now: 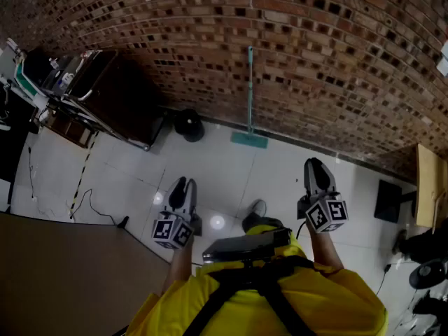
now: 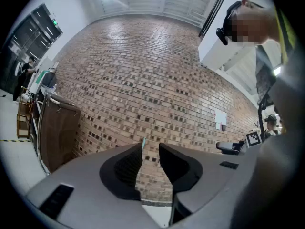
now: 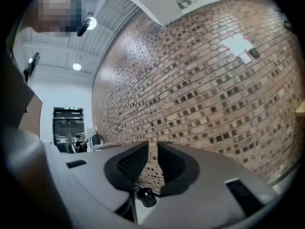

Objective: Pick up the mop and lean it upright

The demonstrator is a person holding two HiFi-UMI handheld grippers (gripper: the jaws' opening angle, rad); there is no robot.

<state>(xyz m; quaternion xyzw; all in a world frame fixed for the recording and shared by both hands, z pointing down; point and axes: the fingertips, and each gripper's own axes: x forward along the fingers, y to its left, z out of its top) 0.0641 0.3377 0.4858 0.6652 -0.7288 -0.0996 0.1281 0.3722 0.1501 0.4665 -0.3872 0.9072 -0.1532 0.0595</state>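
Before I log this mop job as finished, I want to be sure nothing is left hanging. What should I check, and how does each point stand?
1. Mop upright: ok. Its handle stands against the brick wall, with its head on the floor.
2. Left gripper empty: ok. Its jaws are apart, with only wall showing between them.
3. Right gripper empty: ok. There is a narrow gap with nothing in it.
4. Both grippers clear of the mop: ok. They are held well back from it.
5. Black round object clear of the mop head: ok. It sits apart, to the side.
6. Lean secure against slipping: cannot tell.
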